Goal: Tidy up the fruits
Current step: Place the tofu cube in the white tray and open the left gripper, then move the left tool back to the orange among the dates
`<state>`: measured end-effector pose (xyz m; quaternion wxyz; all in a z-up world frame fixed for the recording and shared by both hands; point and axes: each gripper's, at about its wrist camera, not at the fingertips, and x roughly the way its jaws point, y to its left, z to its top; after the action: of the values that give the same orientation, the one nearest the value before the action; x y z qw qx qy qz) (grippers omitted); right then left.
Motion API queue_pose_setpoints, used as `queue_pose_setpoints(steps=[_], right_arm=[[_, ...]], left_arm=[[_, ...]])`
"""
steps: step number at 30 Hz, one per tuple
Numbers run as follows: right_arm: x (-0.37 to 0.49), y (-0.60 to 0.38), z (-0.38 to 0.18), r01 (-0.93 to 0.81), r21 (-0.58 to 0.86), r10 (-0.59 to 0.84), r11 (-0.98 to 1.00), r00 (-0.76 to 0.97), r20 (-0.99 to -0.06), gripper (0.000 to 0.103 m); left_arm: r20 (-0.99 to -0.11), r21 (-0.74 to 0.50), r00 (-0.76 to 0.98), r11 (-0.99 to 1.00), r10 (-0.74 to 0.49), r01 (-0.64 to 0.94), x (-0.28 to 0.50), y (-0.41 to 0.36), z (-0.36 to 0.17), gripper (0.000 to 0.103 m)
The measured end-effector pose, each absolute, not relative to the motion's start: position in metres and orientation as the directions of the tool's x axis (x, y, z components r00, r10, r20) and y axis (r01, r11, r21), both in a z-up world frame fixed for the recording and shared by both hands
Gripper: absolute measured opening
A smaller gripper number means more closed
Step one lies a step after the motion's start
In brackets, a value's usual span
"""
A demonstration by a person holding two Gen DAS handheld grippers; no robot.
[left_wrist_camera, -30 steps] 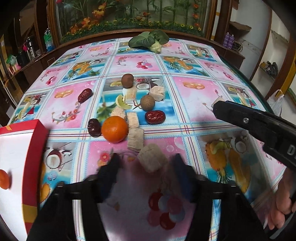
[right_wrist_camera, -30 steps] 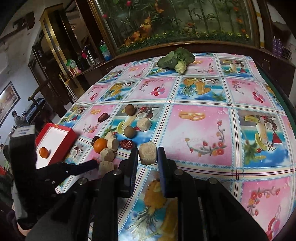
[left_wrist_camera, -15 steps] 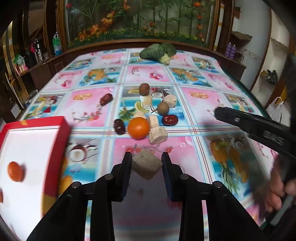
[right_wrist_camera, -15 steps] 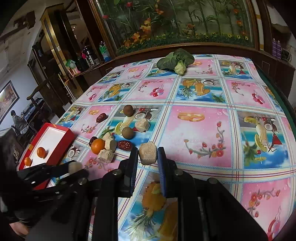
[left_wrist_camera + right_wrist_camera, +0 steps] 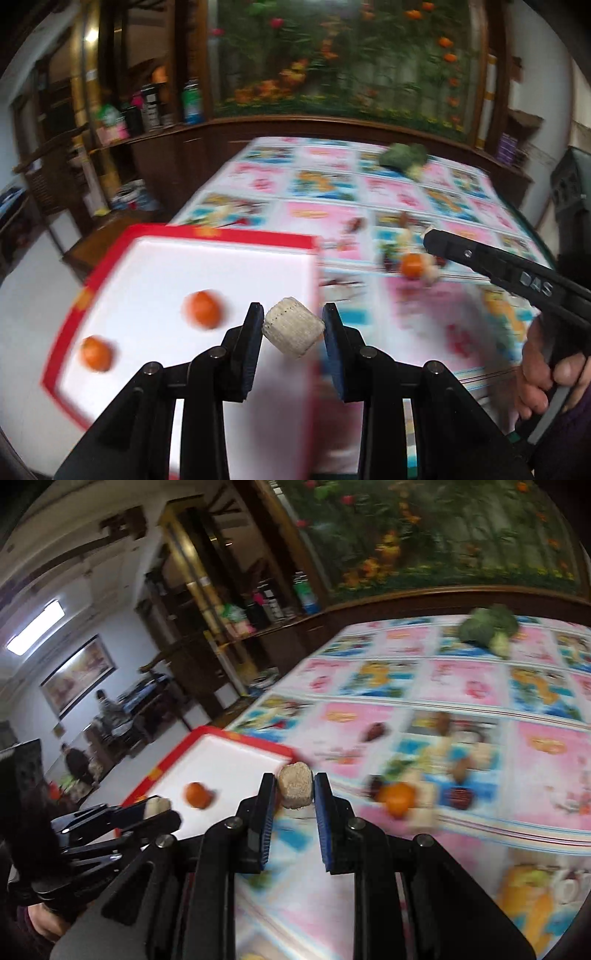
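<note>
Mid-carry: my left gripper [image 5: 292, 329] and right gripper [image 5: 294, 789] each clamp a chunk [image 5: 293, 331], next release into the tray [image 5: 207, 273] at 10 o'clock.

Motion smears the fruit pile [image 5: 413, 258] on my desk [image 5: 461, 686]; I cannot tell its smaller pieces apart. The red tray [image 5: 207, 233] runs off the left wrist view's lower edge.

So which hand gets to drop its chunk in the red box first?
Probably the left. Its gripper holds a pale chunk right over the red box's white inside, while the right gripper's chunk hangs just outside the box's corner.
</note>
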<state>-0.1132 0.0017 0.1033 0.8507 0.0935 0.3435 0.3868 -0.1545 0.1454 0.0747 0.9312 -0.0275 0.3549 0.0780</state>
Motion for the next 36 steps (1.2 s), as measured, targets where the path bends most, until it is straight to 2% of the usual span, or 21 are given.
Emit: queue_pose_setpoints(steps=[5,10,13,22,24,25,26,27,31,36], right_arm=[[-0.142,0.084,0.102,-0.7,0.408,0.779,0.586,0.348,-0.521,0.023],[-0.165,0.144,0.087,-0.769,0.319,0.742,0.554,0.282,-0.608,0.024],[-0.166,0.158,0.075,-0.774,0.29,0.702,0.563,0.264,-0.661,0.024],[-0.162,0.163,0.06,-0.763,0.27,0.647,0.587,0.242,-0.723,0.024],[-0.162,0.164,0.059,-0.764,0.266,0.644,0.588,0.243,-0.725,0.024],[-0.162,0.164,0.058,-0.762,0.259,0.634,0.593,0.244,-0.733,0.024],[-0.161,0.165,0.057,-0.763,0.255,0.624,0.594,0.238,-0.744,0.024],[-0.161,0.165,0.056,-0.764,0.252,0.622,0.594,0.237,-0.746,0.024],[-0.158,0.153,0.064,-0.752,0.299,0.66,0.587,0.23,-0.715,0.029],[-0.146,0.117,0.084,-0.721,0.331,0.708,0.608,0.304,-0.637,0.044]], left_arm=[[-0.693,0.025,0.691,0.964,0.207,-0.264,-0.171,0.191,0.06,0.032],[-0.722,0.038,0.649,0.951,0.239,-0.307,-0.175,0.215,0.042,0.032],[-0.731,0.05,0.633,0.945,0.255,-0.323,-0.175,0.221,0.035,0.032],[-0.755,0.075,0.597,0.941,0.27,-0.331,-0.177,0.224,0.022,0.033],[-0.753,0.086,0.593,0.936,0.286,-0.342,-0.178,0.225,0.022,0.039],[-0.752,0.094,0.589,0.933,0.295,-0.347,-0.178,0.226,0.023,0.046],[-0.752,0.1,0.585,0.929,0.305,-0.356,-0.178,0.226,0.023,0.058],[-0.753,0.098,0.582,0.926,0.308,-0.364,-0.179,0.227,0.023,0.063],[-0.747,0.097,0.586,0.924,0.314,-0.371,-0.182,0.224,0.028,0.07],[-0.719,0.088,0.623,0.929,0.308,-0.358,-0.185,0.211,0.043,0.074]])
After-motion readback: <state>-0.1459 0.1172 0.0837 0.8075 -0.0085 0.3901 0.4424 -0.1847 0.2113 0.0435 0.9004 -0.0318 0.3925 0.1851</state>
